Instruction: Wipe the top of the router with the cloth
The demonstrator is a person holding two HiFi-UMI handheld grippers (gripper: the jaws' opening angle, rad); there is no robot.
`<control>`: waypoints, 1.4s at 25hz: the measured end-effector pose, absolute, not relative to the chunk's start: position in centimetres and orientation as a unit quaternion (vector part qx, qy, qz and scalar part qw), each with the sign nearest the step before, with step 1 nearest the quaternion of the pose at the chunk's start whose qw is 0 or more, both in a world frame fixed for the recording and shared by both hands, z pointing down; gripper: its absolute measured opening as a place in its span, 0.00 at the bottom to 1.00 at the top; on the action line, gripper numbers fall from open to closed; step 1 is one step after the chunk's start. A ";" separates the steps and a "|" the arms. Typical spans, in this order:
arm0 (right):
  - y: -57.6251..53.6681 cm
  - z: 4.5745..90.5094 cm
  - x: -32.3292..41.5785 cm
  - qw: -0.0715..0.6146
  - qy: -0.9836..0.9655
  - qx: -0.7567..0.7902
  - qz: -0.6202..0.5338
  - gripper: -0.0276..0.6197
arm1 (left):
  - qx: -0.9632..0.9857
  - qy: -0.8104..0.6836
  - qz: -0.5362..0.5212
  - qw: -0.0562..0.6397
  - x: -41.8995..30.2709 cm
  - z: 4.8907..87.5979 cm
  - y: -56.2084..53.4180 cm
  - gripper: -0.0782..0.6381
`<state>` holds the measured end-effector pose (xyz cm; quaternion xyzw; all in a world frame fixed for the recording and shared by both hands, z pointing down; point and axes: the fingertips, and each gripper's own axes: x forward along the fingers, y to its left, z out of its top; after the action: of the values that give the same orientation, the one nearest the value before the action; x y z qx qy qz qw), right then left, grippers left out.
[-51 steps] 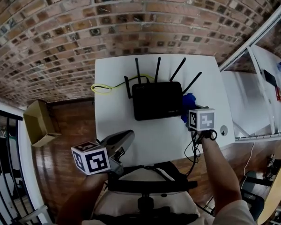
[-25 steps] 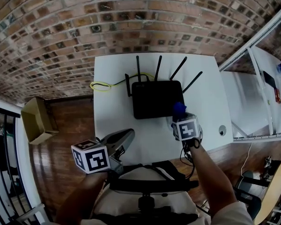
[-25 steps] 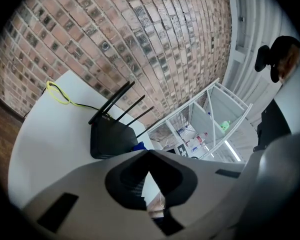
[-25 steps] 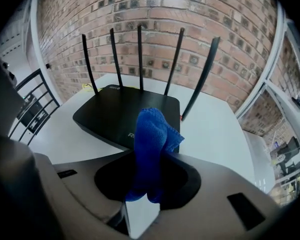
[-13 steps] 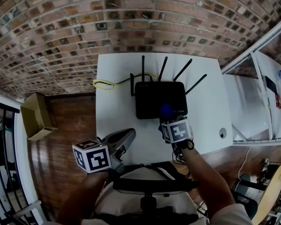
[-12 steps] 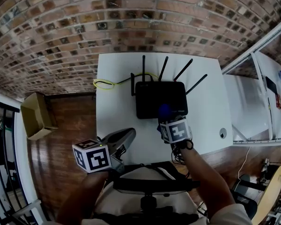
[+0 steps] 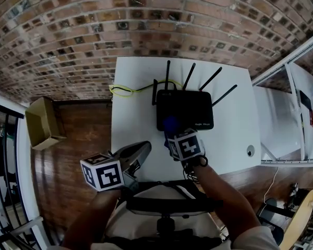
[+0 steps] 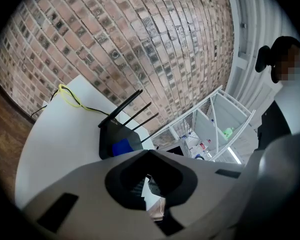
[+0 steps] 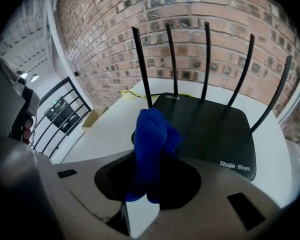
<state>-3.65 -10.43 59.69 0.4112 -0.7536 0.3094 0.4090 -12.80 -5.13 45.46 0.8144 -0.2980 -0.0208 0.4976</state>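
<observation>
My right tool [image 9: 149,183] slid left over the router [image 7: 187,110], clamping the cloth [image 9: 152,134] (contact hidden); left tool [image 7: 142,150] closed.

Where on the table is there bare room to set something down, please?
Bare strips lie left of the router, below the yellow cable, and right of it, toward the table edge. The right gripper with the cloth crowds the front middle; antennas fill the back.

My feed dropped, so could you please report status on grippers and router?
Right gripper shut on blue cloth, over near-left corner of black five-antenna router. Left gripper shut, empty, held back. Yellow cable behind router, not in the way.
</observation>
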 end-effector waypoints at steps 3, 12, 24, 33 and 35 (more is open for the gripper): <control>-10.4 59.7 -4.8 0.410 -0.759 0.404 0.305 0.24 | 0.812 -0.305 -0.018 0.498 -13.4 45.5 -5.1 0.11; -10.6 58.8 -7.3 0.397 -0.775 0.395 0.294 0.24 | 0.811 -0.316 -0.024 0.492 -14.5 45.4 -5.1 0.11; -10.4 58.7 -7.4 0.394 -0.778 0.412 0.262 0.24 | 0.808 -0.316 -0.029 0.496 -14.8 45.3 -5.0 0.11; -10.3 58.8 -7.5 0.408 -0.776 0.414 0.246 0.24 | 0.806 -0.317 -0.030 0.499 -14.7 45.3 -5.0 0.11; -10.2 58.7 -8.3 0.400 -0.783 0.402 0.255 0.24 | 0.805 -0.319 -0.030 0.498 -14.7 45.2 -5.0 0.11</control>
<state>-8.34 -10.16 58.71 0.4024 -0.7831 0.2549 0.3998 -14.73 -4.96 45.24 0.8054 -0.3194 -0.0297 0.4984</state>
